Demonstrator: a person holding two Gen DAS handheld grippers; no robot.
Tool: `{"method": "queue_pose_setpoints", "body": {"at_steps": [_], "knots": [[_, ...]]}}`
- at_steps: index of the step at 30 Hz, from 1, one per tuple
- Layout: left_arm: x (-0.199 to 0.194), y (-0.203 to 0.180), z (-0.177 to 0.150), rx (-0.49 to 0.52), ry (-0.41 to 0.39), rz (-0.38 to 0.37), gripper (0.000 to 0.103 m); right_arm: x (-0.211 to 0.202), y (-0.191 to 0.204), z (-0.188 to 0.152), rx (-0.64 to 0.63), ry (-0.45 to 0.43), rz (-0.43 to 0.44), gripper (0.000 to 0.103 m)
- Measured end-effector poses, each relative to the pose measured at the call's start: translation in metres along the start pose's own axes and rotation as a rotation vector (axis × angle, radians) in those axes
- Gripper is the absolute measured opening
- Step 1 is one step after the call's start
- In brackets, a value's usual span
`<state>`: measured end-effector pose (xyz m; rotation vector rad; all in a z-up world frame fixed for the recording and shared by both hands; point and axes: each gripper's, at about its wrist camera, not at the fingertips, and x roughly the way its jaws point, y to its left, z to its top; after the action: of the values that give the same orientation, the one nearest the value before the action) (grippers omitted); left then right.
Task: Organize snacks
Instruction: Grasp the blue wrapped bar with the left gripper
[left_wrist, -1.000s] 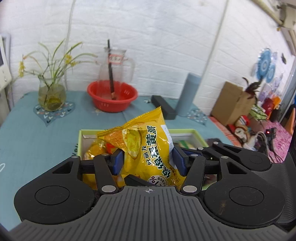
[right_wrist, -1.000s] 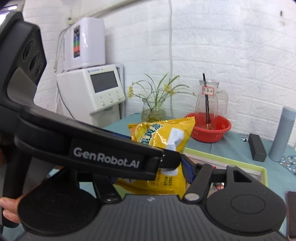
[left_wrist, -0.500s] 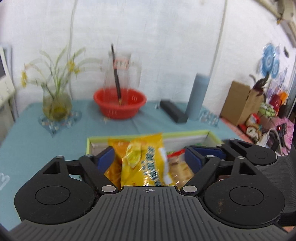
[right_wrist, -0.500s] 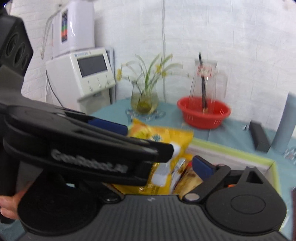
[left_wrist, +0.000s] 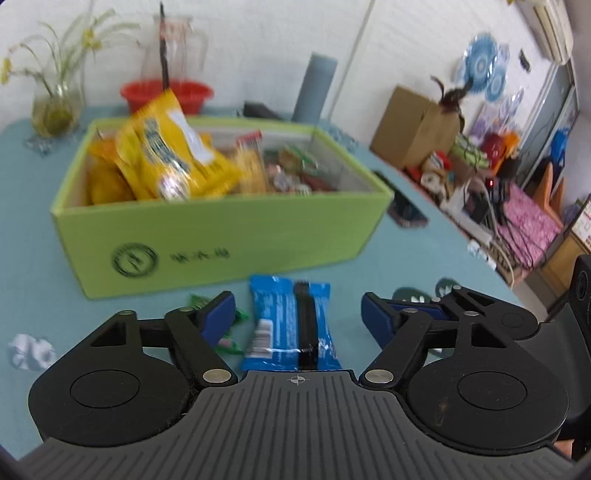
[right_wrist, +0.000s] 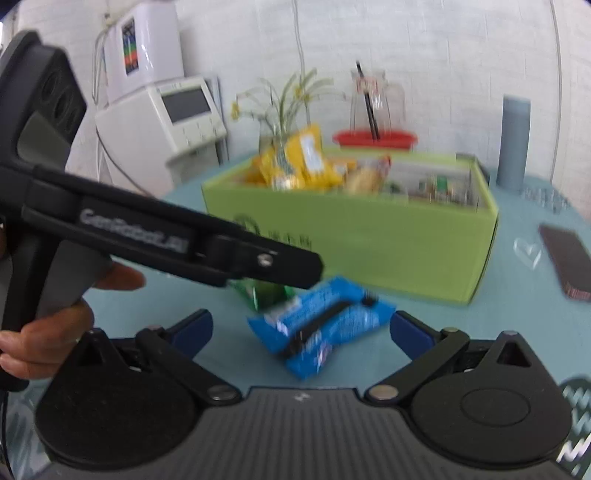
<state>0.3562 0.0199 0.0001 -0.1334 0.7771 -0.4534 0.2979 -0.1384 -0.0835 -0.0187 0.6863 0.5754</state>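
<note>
- Teal table (left_wrist: 29, 206): the largest surface, holding everything.
- Green box (left_wrist: 229, 236): at 12 o'clock from both grippers, open-topped and already well stocked. The yellow chip bag (left_wrist: 166, 155) leans in its left end, with smaller packets to the right. Judged: most of the sorting is done.
- Blue snack packet (left_wrist: 291, 325): flat on the table just short of the box's near wall, at 12 o'clock between the left gripper's fingers. Not yet boxed.
- Left gripper (left_wrist: 297, 314): jaws spread wide, holding nothing, straddling the blue packet.
- Right gripper (right_wrist: 301, 328): jaws likewise wide apart and empty, with the same packet at 12 o'clock.
- Green candy wrapper (left_wrist: 229, 328): at 9 o'clock beside the blue packet, loose on the table.
- White crumpled scrap (left_wrist: 29, 350): far left; too blurred to say whether it is a snack.
</note>
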Motion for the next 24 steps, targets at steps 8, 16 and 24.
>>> {"method": "queue_pose_setpoints", "body": {"at_steps": [8,16,24], "knots": [[0.049,0.01,0.007,0.015,0.099,0.055,0.038,0.041,-0.012,0.007,0.0,0.088,0.052,0.094],[0.03,-0.001,-0.015,0.007,0.125,0.018,0.028,0.021,0.01,-0.004,-0.091,0.102,0.073,0.092],[-0.021,-0.026,-0.08,-0.073,0.098,-0.02,0.032,-0.036,0.045,-0.049,-0.154,0.096,0.081,0.099]]}}
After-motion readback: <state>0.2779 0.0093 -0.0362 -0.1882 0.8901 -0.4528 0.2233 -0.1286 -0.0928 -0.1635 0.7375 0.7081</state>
